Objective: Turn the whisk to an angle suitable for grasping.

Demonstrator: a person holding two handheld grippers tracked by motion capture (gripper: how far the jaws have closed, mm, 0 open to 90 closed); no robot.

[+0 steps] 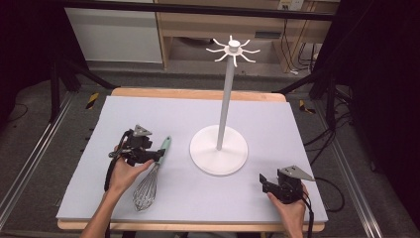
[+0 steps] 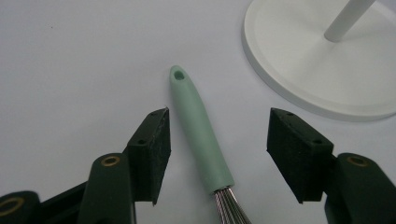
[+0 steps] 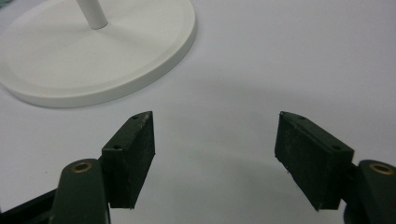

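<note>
Straddling the whisk (image 2: pixel 201 140), the left gripper (image 2: pixel 219 154) has its jaws spread wide on either side of the mint-green handle, with neither pad touching it. The whisk lies flat on the desk (image 1: pixel 297 129) toward the near left corner: its wire head points at the near edge, and the handle end, with its hanging hole, points away toward the white hook stand (image 1: pixel 219 148) at the middle of the desk. In the high view the left gripper (image 1: pixel 157 154) sits low over the handle, held by the left hand (image 1: pixel 124 171).

The step in hand looks like the grasp of that handle. To do it well, I would centre the jaws so both pads meet the handle together, bite the thicker lower half just above the wires, and leave the hole end free for a hook on the stand's top. Closing squarely across the handle should keep it from rolling or skidding on the smooth surface.

The right gripper (image 1: pixel 270 184) waits near the near right corner, jaws apart and gripping nothing, bare desk between them.
</note>
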